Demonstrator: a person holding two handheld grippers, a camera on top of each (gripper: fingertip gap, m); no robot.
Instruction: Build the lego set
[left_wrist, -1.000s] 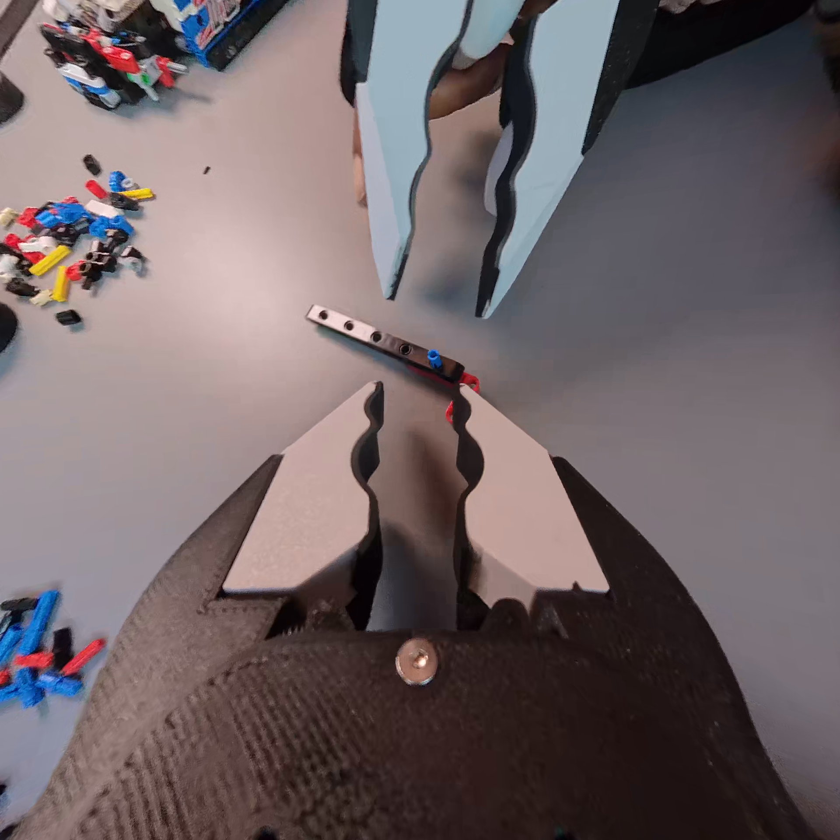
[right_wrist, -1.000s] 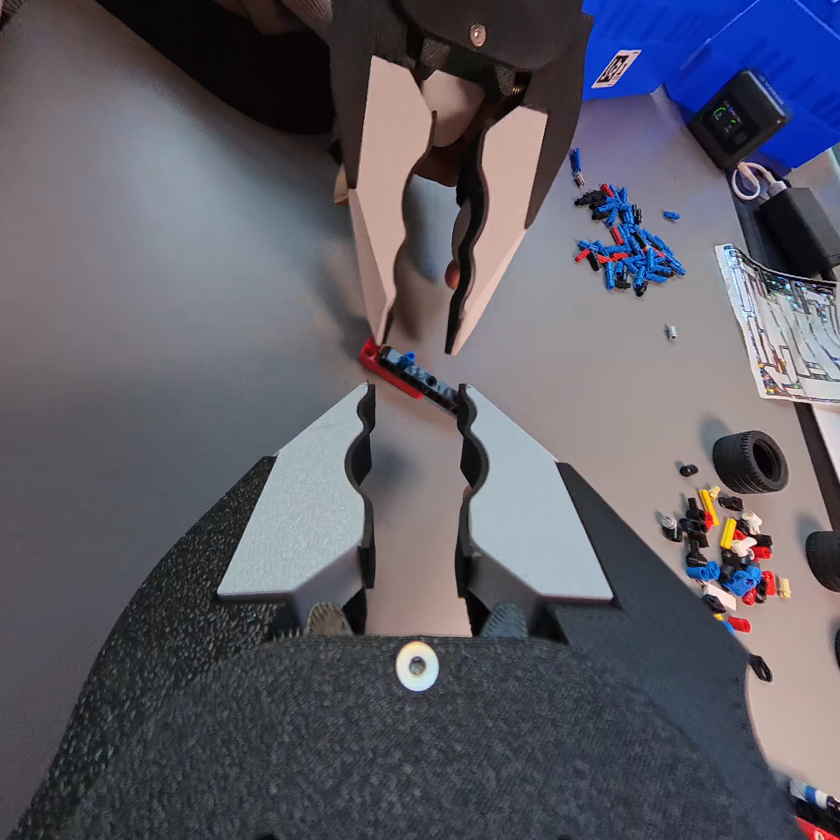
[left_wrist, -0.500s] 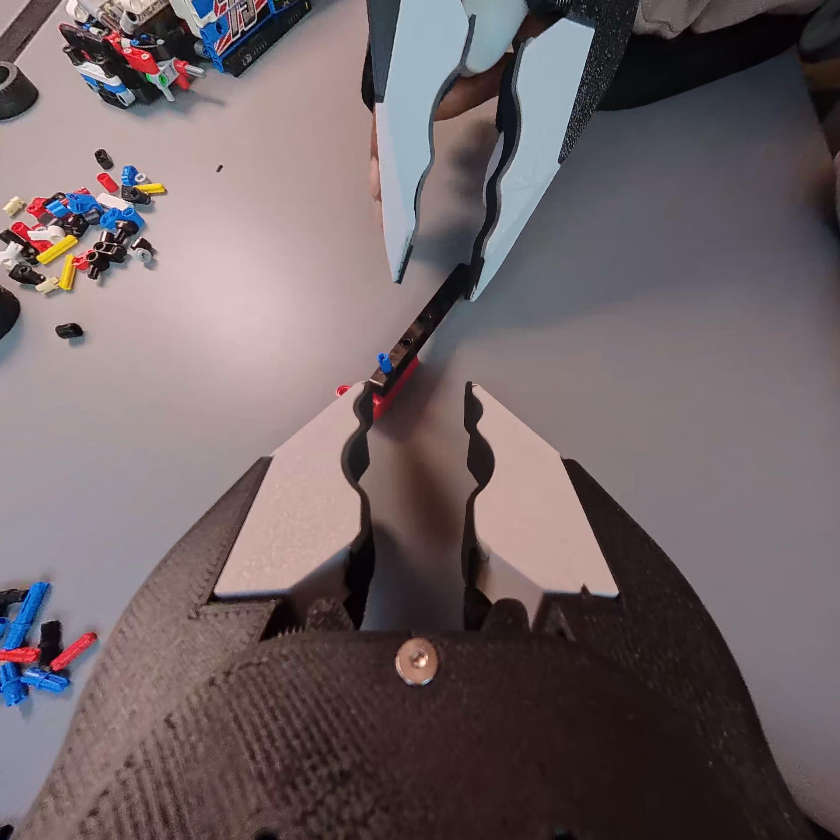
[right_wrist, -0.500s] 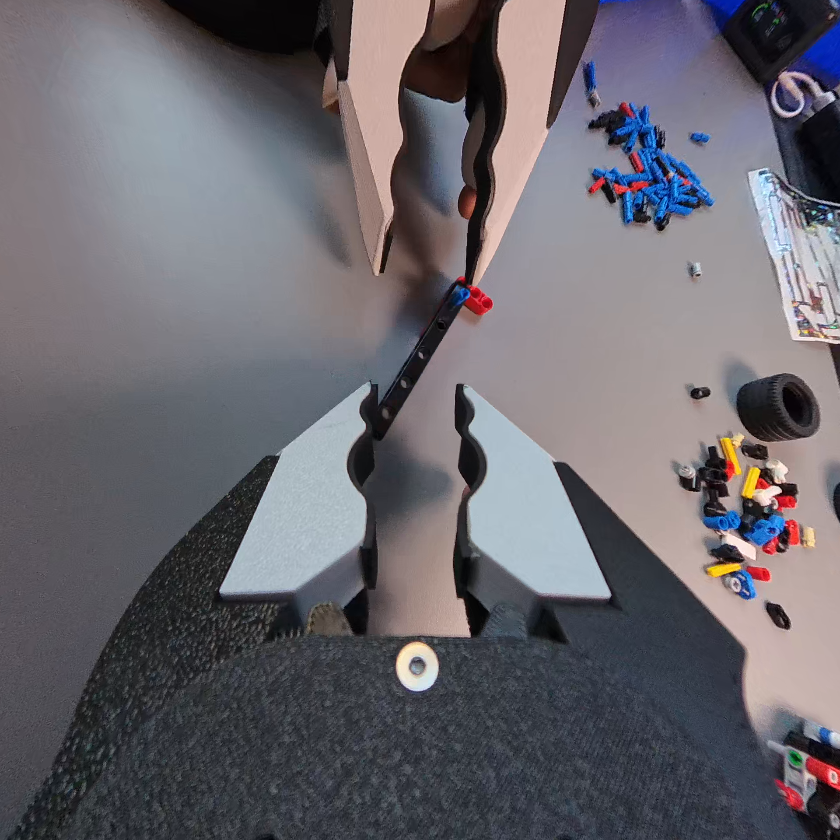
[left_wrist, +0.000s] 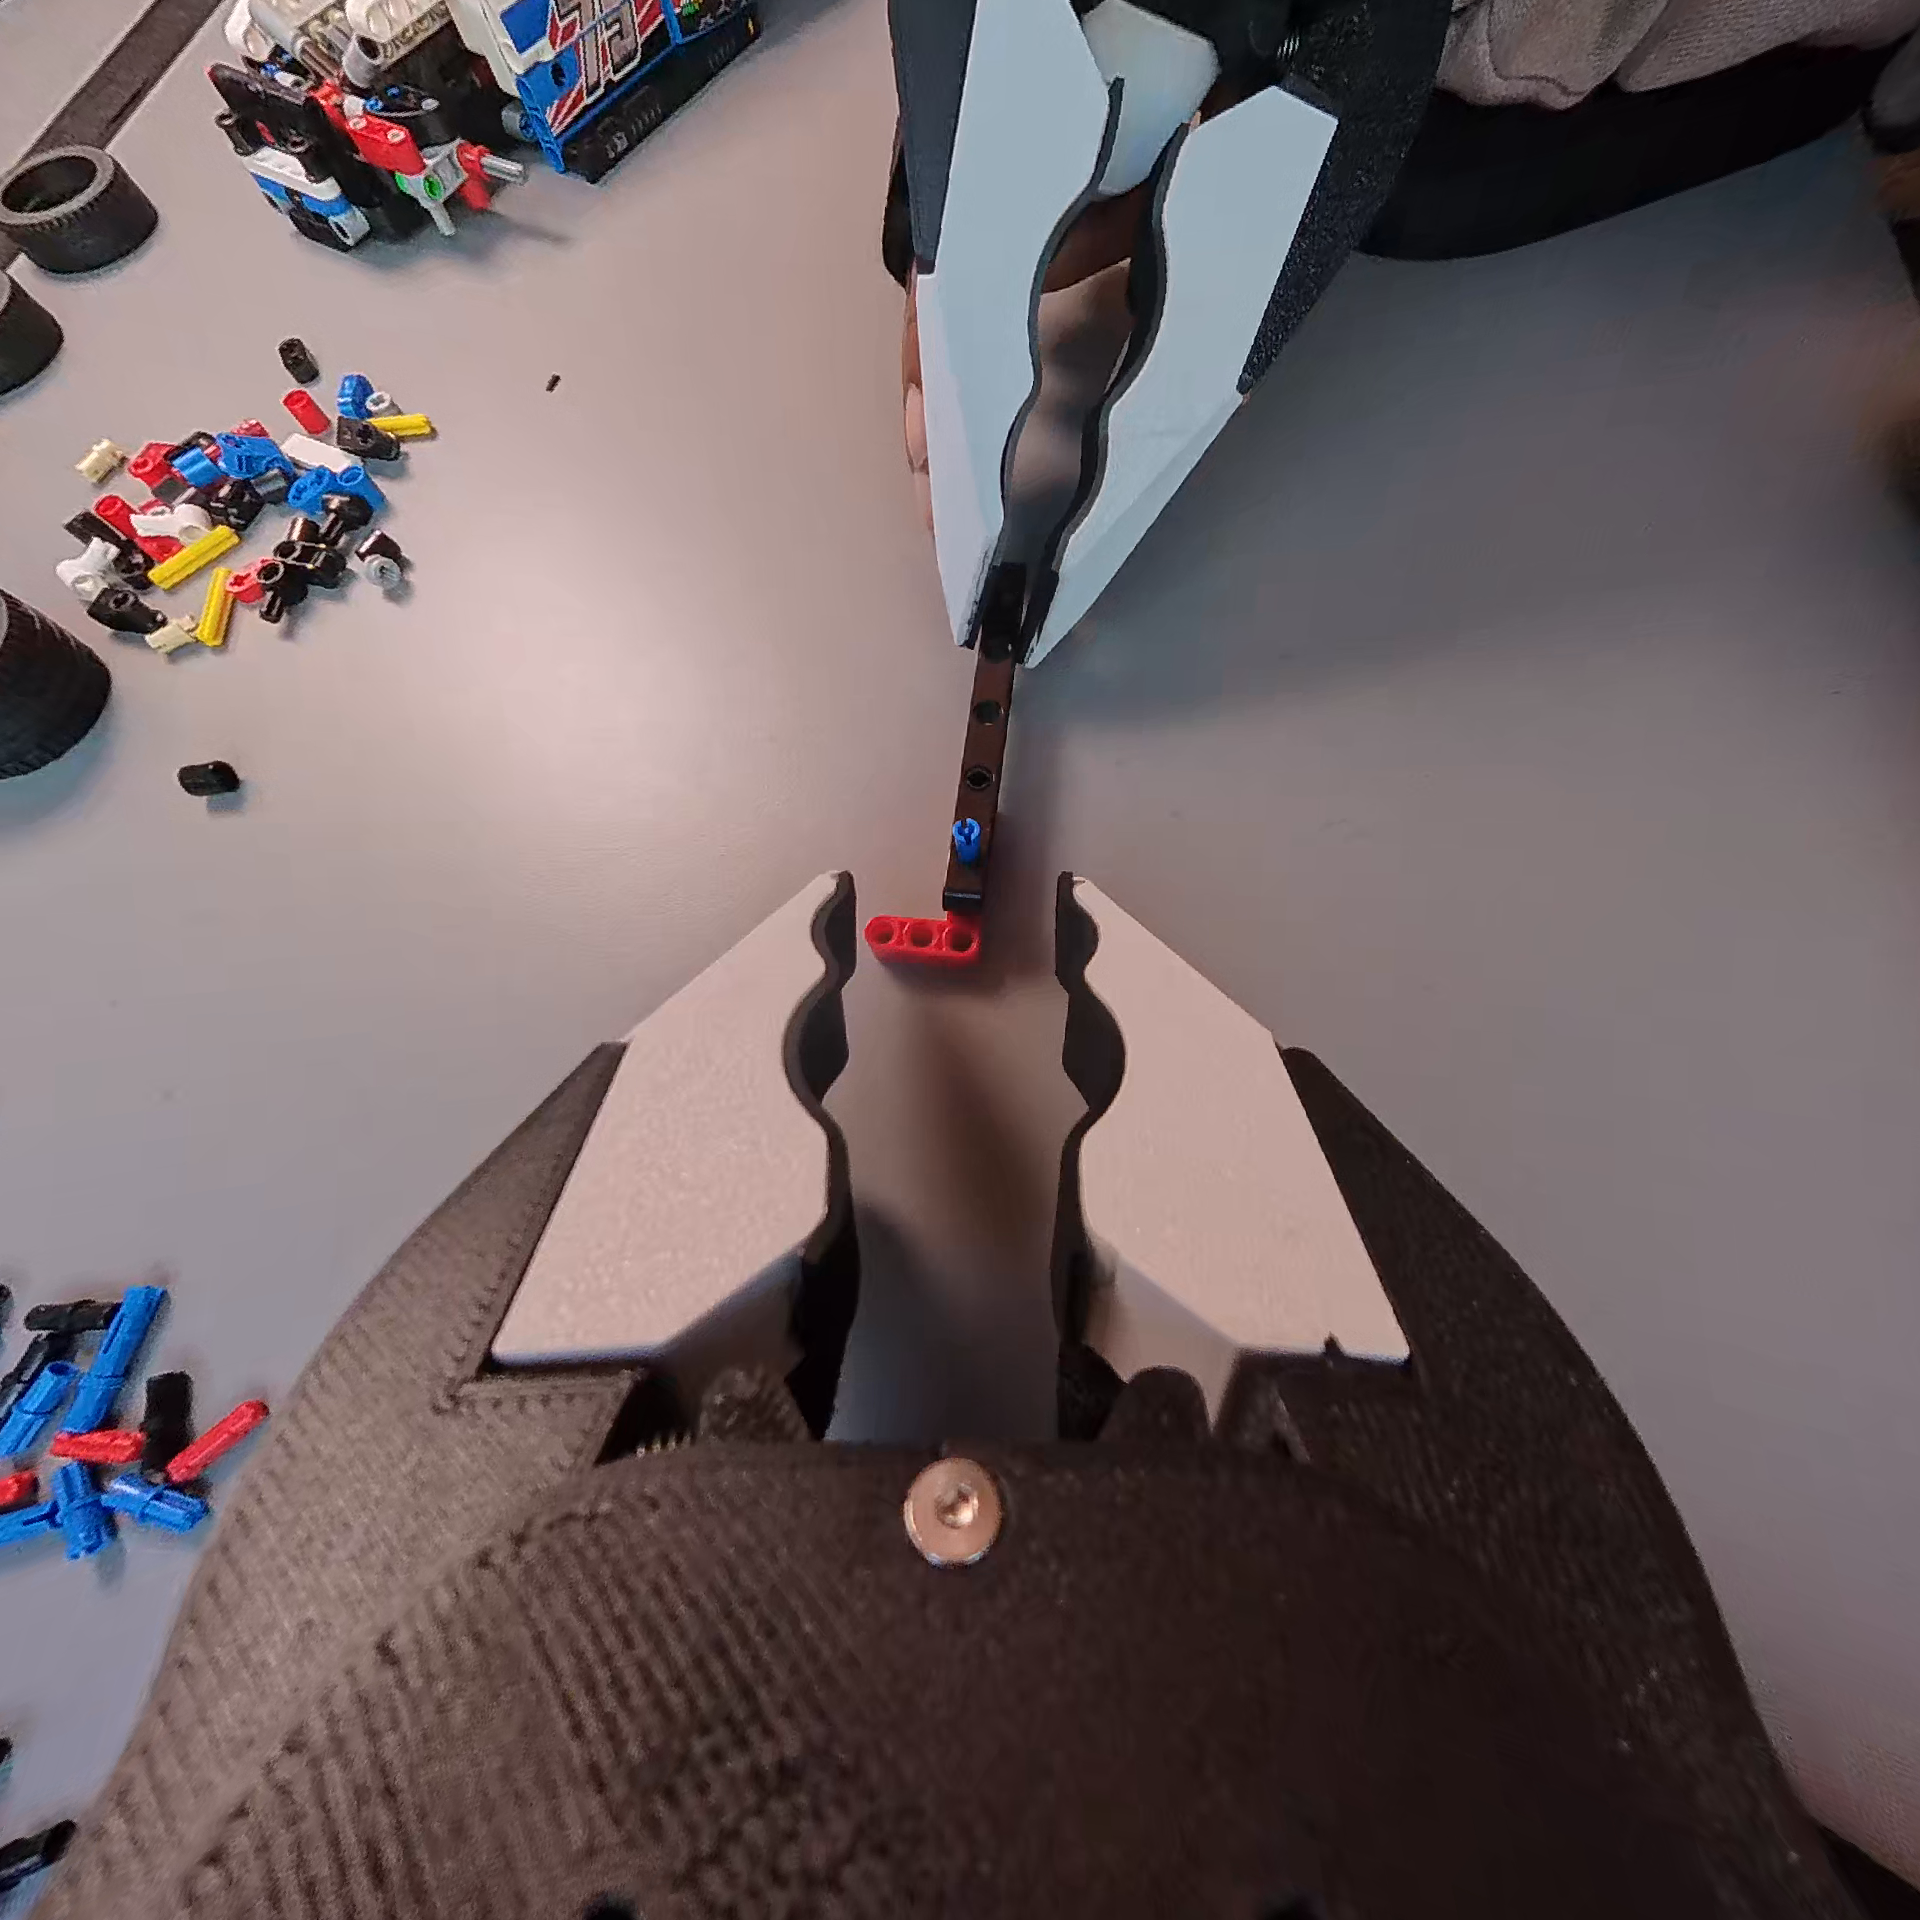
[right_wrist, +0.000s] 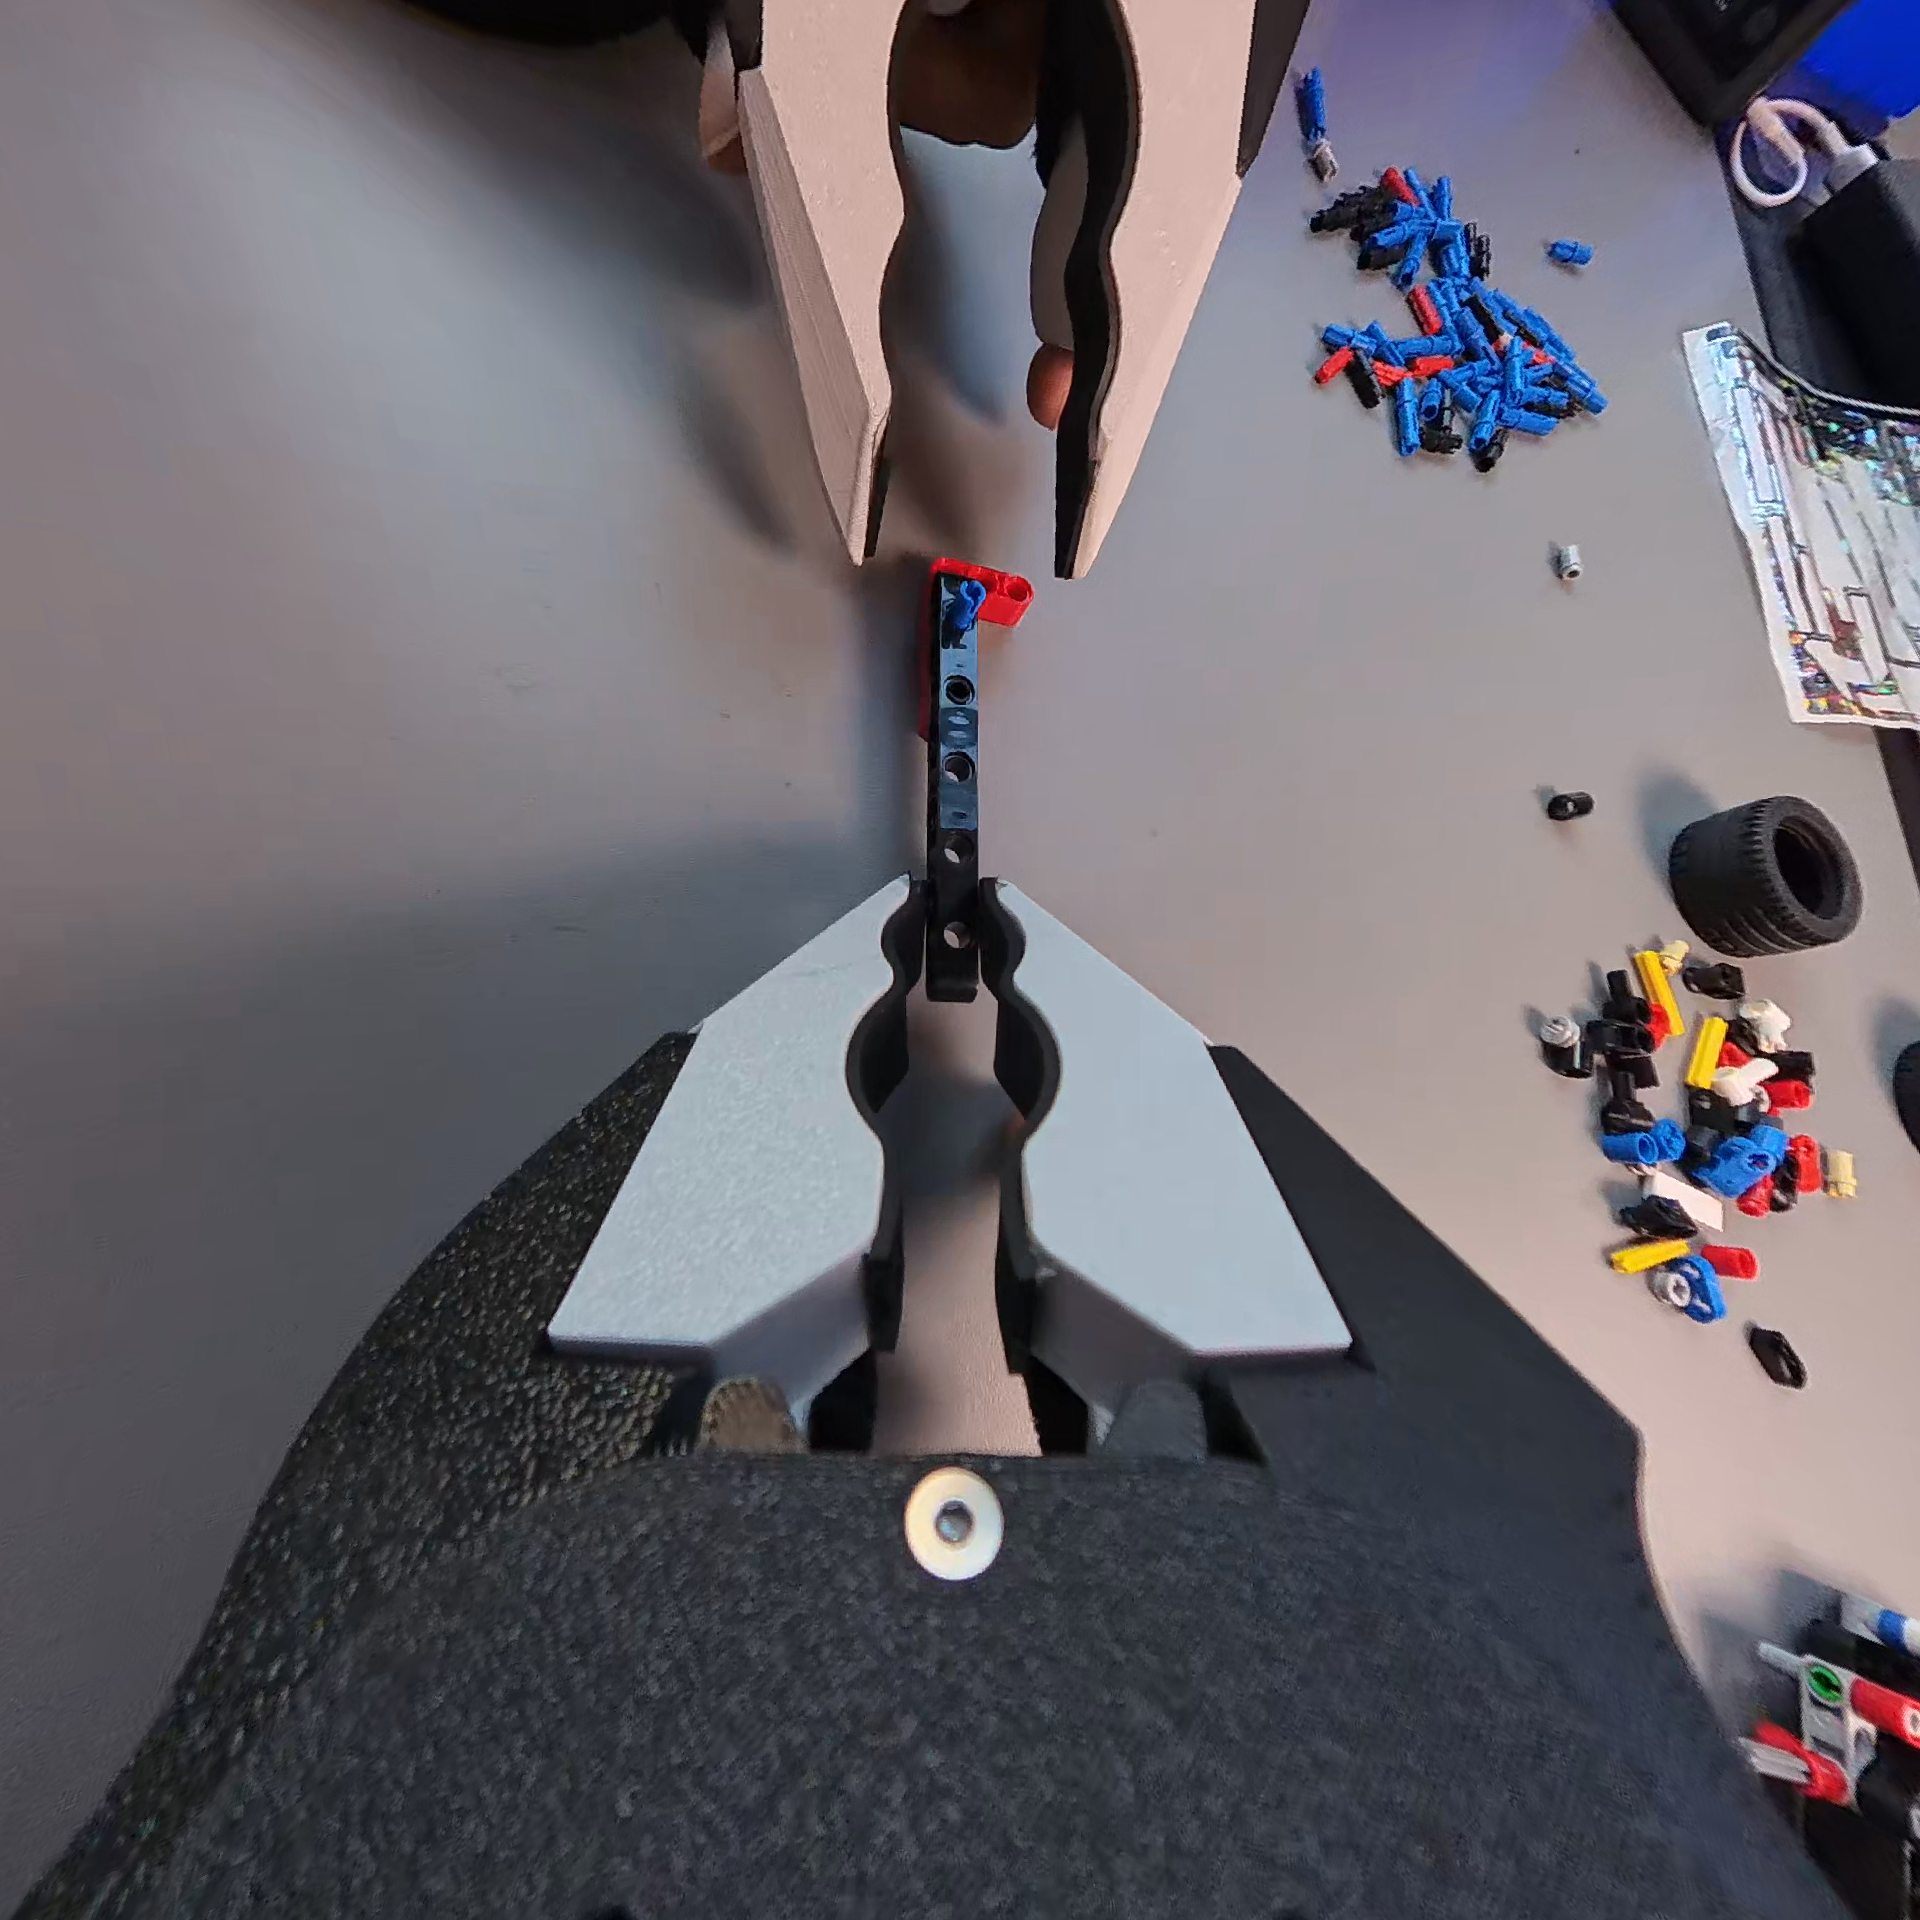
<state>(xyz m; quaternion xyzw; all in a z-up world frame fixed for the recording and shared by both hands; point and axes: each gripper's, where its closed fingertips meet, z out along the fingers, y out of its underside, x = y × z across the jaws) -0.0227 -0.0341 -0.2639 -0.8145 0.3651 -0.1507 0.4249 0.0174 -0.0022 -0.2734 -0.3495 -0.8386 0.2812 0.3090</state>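
At frame centre the right claw (right_wrist: 951, 914) pinches the black beam (right_wrist: 956, 769), red piece (left_wrist: 923, 937) attached; left claw (left_wrist: 954, 894) spread. Part-built model (left_wrist: 468, 114) upper left, seemingly unfinished; loose pieces (left_wrist: 229, 520) remain.

- The right gripper (right_wrist: 951, 902) pinches one end of a long black beam (right_wrist: 957, 769) with holes in it.
- The far end of the beam has a small blue pin (right_wrist: 970, 601) and a red piece (right_wrist: 1000, 594) on it.
- The left gripper (right_wrist: 961, 566) hangs just past the red piece, its fingers (right_wrist: 831, 343) apart and holding nothing.
- On the grey desk (right_wrist: 416, 623) to the right lie a pile of blue pins (right_wrist: 1460, 332), a black tyre (right_wrist: 1761, 875), a heap of mixed small pieces (right_wrist: 1704, 1122) and a printed sheet (right_wrist: 1808, 520).
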